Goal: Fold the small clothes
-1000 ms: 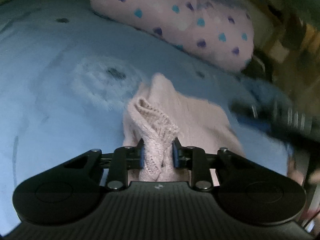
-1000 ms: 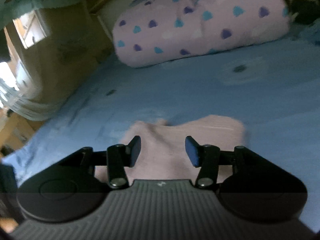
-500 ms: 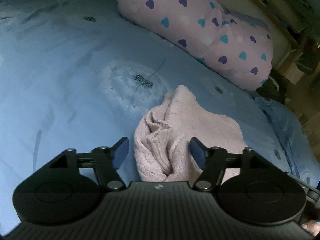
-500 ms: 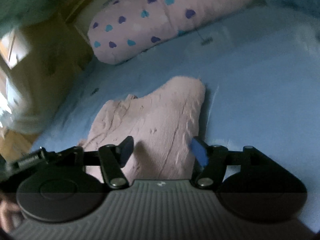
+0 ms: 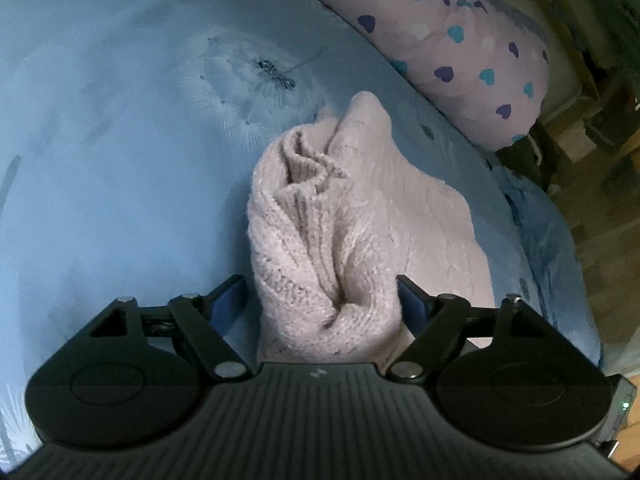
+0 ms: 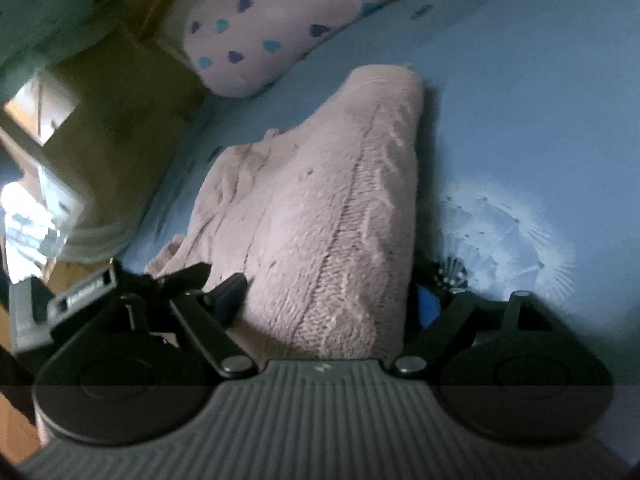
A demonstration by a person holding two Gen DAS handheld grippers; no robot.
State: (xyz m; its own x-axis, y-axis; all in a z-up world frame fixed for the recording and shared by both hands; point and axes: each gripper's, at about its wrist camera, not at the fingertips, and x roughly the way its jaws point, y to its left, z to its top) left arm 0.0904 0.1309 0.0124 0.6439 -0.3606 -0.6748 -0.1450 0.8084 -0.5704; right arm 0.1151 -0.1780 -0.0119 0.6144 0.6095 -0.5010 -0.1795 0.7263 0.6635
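A pale pink knitted garment (image 5: 352,216) lies folded and bunched on the blue bed sheet (image 5: 100,180). My left gripper (image 5: 320,292) is open, its fingers straddling the near bunched end of the garment without pinching it. The garment also shows in the right wrist view (image 6: 328,208). My right gripper (image 6: 332,296) is open too, its fingers on either side of the garment's near edge. The other gripper's body (image 6: 80,292) shows at the left of the right wrist view.
A pink pillow with blue and purple hearts (image 5: 452,44) lies at the head of the bed, also seen from the right wrist (image 6: 272,28). The bed's edge and dark wooden furniture (image 5: 592,128) lie to the right. A dandelion print (image 5: 264,76) marks the sheet.
My left gripper, shut on the garment a second ago, has let go and opened wide. My right gripper has moved in over the garment, which now lies between its fingers.
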